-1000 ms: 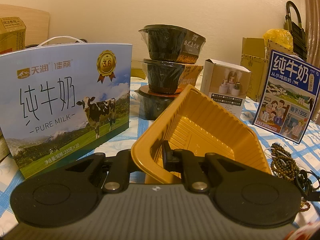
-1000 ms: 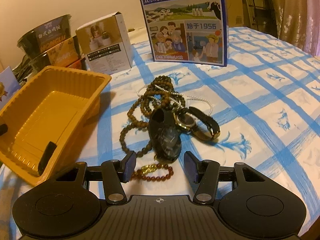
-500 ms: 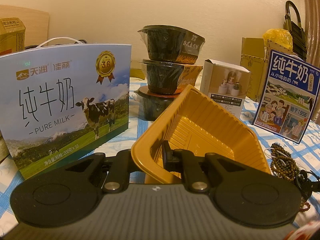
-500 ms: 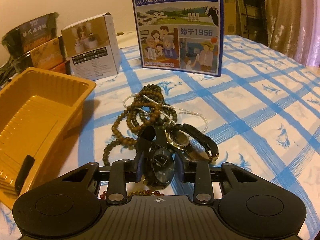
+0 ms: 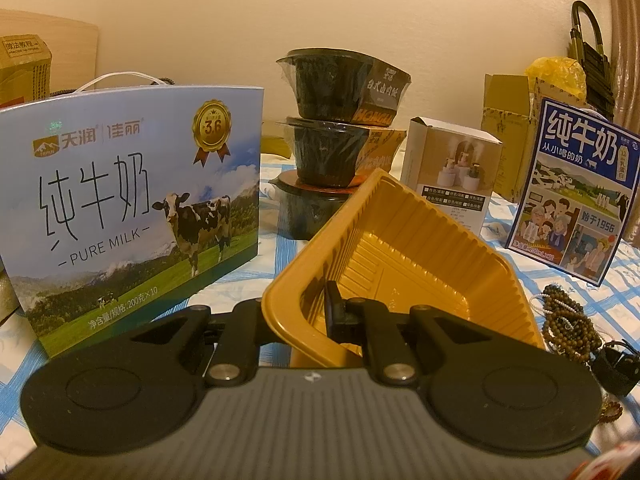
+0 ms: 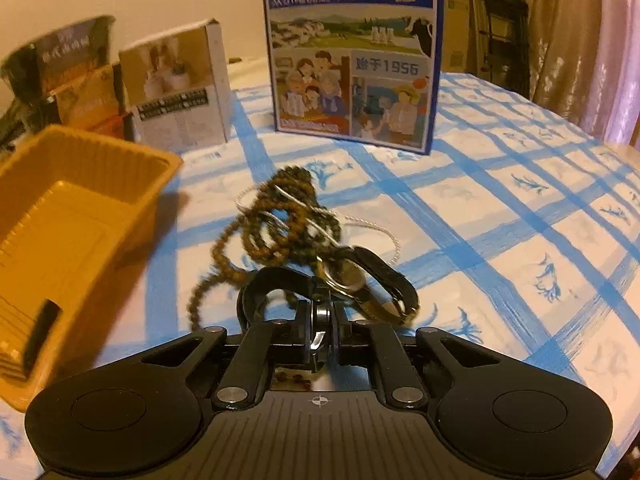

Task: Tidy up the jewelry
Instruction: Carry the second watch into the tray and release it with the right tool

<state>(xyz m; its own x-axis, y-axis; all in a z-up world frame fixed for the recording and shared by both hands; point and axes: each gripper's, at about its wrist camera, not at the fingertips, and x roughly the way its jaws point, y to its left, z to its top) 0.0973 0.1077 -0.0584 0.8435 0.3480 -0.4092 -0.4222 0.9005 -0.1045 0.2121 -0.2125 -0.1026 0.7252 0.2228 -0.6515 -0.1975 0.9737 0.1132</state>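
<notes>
While right gripper [image 6: 321, 338] closes on one black watch [image 6: 320, 312] | one yellow tray [image 6: 80, 216]

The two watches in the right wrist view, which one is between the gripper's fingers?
The black watch, standing on edge as the right gripper closes its jaws on its case. The gold-cased watch lies just beyond it on the tablecloth, outside the grip.

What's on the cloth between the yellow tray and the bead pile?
Nothing: in the right wrist view, only bare checked cloth and the tray's shadow separate the yellow tray from the bead pile.
</notes>
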